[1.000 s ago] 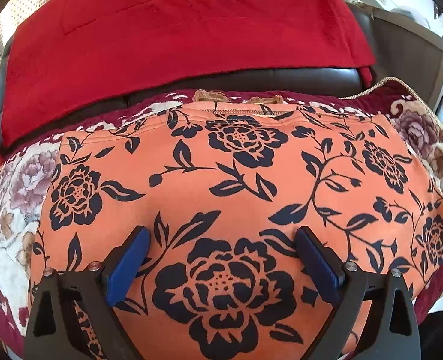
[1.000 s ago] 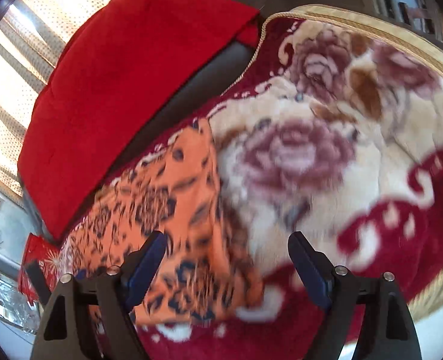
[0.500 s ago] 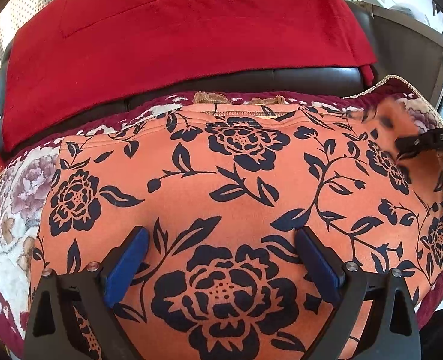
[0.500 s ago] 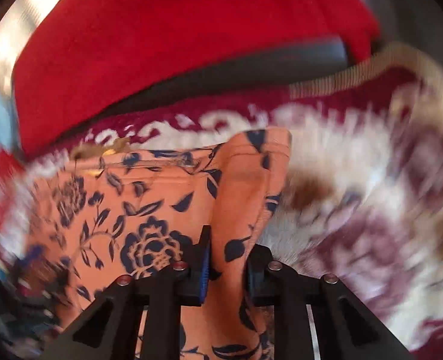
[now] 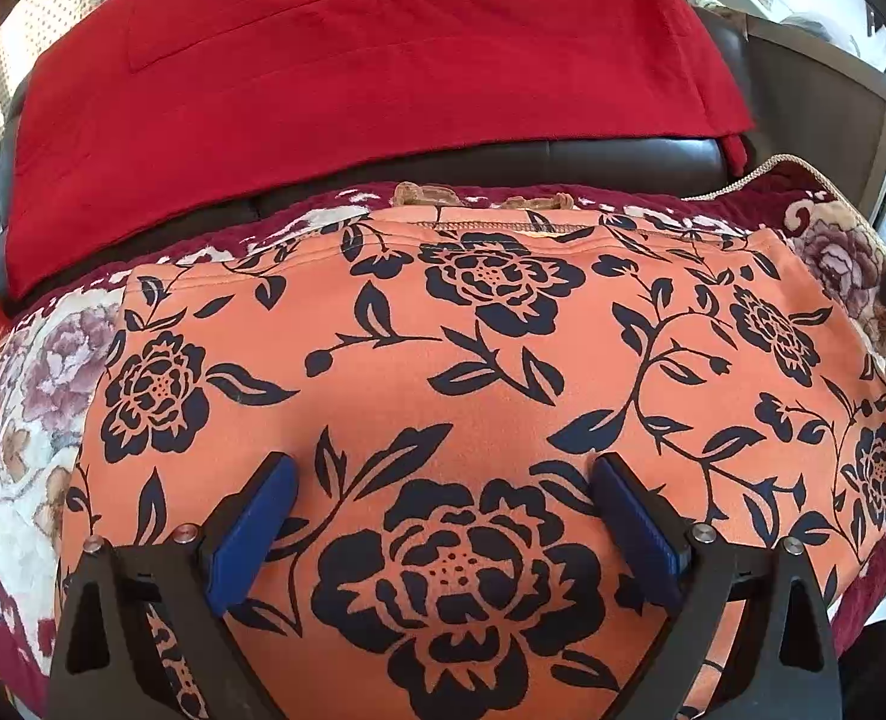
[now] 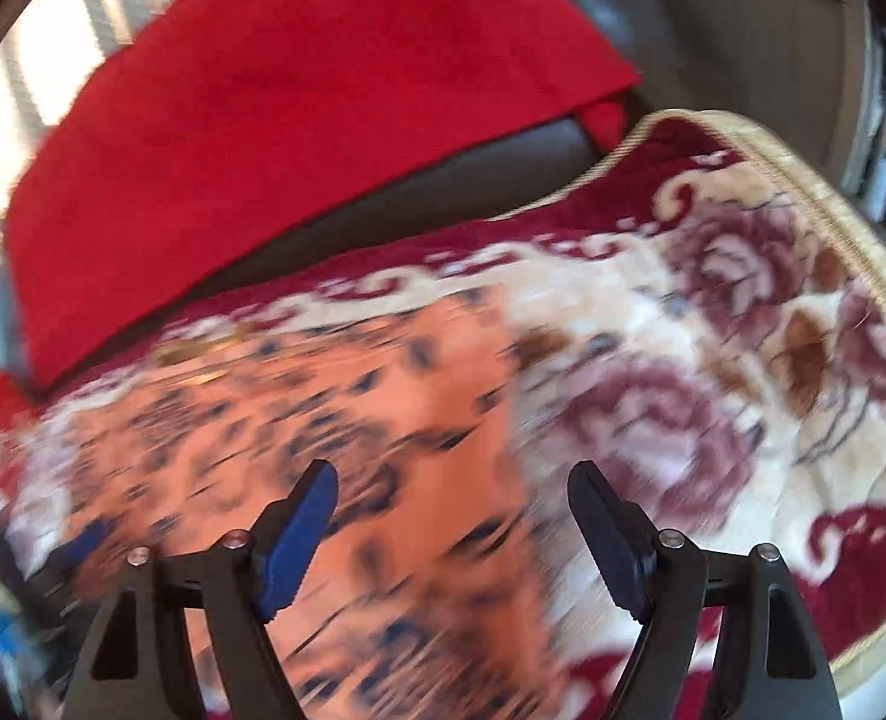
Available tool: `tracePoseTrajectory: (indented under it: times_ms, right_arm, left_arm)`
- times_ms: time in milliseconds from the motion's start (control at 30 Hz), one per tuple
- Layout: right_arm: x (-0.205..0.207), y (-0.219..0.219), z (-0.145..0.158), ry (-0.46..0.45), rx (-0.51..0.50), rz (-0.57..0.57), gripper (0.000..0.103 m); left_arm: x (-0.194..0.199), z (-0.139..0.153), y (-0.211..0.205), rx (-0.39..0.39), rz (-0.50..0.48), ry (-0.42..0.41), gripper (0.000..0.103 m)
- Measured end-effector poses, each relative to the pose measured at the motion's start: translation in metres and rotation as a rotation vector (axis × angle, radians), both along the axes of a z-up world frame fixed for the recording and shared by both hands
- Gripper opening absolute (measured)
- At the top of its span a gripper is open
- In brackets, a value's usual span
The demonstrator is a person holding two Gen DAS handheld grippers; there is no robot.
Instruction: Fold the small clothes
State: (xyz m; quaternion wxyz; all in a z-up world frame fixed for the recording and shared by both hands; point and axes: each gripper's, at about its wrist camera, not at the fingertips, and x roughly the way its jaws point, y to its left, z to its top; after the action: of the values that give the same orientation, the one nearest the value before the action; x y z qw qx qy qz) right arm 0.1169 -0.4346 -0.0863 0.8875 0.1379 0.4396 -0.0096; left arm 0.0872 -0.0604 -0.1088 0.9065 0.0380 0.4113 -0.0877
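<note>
My left claw [image 5: 443,534] hangs with its blue pads spread wide apart, gripping nothing, directly above the garment [image 5: 473,372]. My right claw [image 6: 452,534] is also spread apart and empty. Half a second ago its pads were pinched on the garment's right edge, with the cloth standing up in a ridge between them; its jaws have just been opening, and nothing is between them now. In the left view that edge, which was lifted and drawn inward a moment ago, lies flat again, and only a dark sliver of the right claw shows at the far right. The right view is smeared with motion, its framing shifted from the close pinch to a wider look across the garment's right edge.

I judge this to be a tug to straighten or smooth the side, not a fold: the garment still lies fully spread in one layer, so the folding itself looks barely begun.

The garment is soft orange cloth, matte, printed with large navy roses, leaves and curling stems. It has a stitched hem along the far edge, with a bit of tan lace trim [image 5: 425,195] peeking out behind it. It rests on a plush blanket [image 6: 713,360], cream with mauve flowers and a maroon border edged in gold cord. Beyond lies a dark, smooth leather sofa back [image 5: 503,159], draped with a plain red cloth [image 5: 353,60].
</note>
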Motion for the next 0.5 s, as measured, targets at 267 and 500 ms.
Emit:
tracePoseTrajectory:
  times_ms: [267, 500]
  right_arm:
    - [-0.019, 0.041, -0.067, 0.183, 0.184, 0.108, 0.085]
    - [-0.027, 0.068, -0.041, 0.091, 0.164, 0.120, 0.085]
  left_arm:
    - [-0.016, 0.010, 0.025, -0.081, 0.044, -0.003, 0.098]
    - [-0.029, 0.017, 0.062, -0.080, 0.079, -0.037, 0.098]
